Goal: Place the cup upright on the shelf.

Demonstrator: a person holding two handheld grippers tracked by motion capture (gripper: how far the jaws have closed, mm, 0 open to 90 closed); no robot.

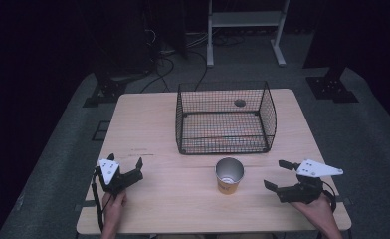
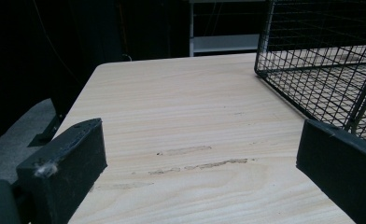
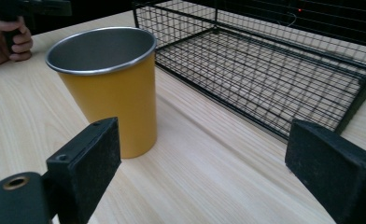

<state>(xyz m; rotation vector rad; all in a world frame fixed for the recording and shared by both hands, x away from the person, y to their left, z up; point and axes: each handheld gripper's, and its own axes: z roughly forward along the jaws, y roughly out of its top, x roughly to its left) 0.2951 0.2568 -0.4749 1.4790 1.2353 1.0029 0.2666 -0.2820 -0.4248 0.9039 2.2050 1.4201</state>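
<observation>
A yellow metal cup (image 1: 229, 175) stands upright and empty on the wooden table (image 1: 173, 194), just in front of a black wire basket (image 1: 268, 115). My right gripper (image 1: 275, 174) is open to the right of the cup, jaws pointing toward it, a short gap away. In the right gripper view the cup (image 3: 109, 84) sits ahead and left of the spread jaws of my right gripper (image 3: 209, 158), with the basket (image 3: 274, 60) behind. My left gripper (image 1: 125, 160) is open near the table's front left, holding nothing. In its own view my left gripper (image 2: 200, 158) faces bare wood and the basket's corner (image 2: 321, 60).
The basket is empty and sits at the table's middle back, with a round hole in the tabletop (image 1: 240, 103) showing through it. A white metal stand (image 1: 245, 20) and cables (image 1: 173, 59) lie on the dark floor beyond. The person's left hand (image 3: 8, 39) shows across the table.
</observation>
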